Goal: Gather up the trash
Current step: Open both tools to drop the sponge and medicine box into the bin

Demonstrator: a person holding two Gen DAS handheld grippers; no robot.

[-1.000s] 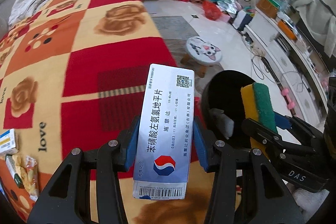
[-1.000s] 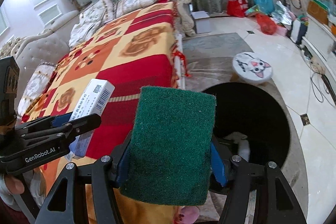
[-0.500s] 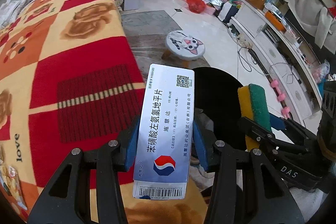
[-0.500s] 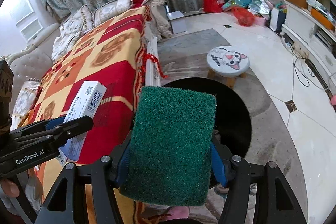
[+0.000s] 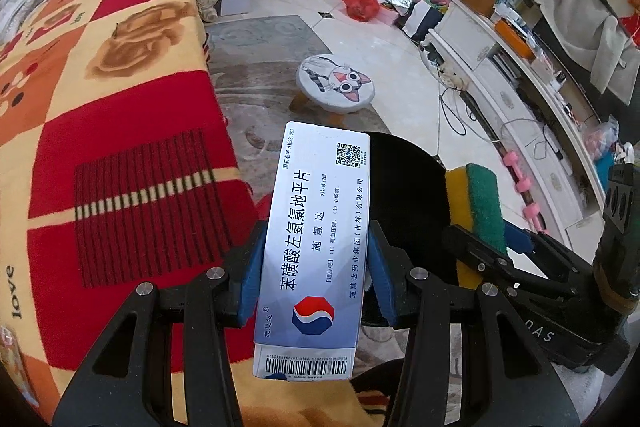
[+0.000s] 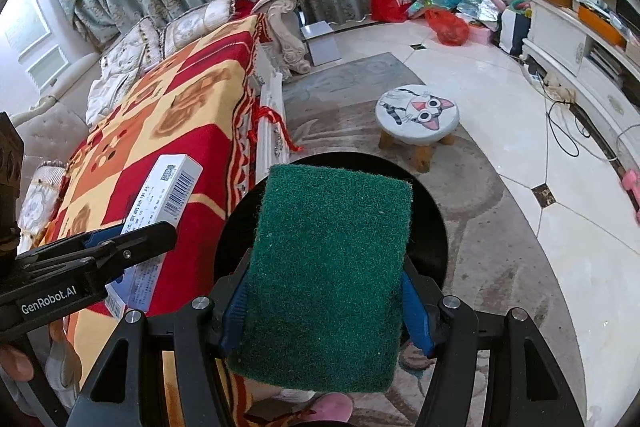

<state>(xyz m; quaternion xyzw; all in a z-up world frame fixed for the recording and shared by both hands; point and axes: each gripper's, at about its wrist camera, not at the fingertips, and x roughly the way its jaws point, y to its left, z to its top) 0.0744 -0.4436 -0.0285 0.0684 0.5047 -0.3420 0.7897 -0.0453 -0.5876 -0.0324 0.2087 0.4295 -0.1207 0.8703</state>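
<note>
Black and wide, the bin (image 6: 428, 219) now sits under both loads — a second ago the blanket (image 5: 120, 155) filled my view. My right gripper (image 6: 324, 301) clamps the sponge (image 6: 328, 267) above it; my left gripper (image 5: 312, 277) pinches the medicine box (image 5: 316, 239) over its near rim — I'd release next.

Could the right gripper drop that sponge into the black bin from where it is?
Probably yes. The right gripper holds the sponge right over the bin, whose open mouth shows behind it, and nothing lies between them.
</note>
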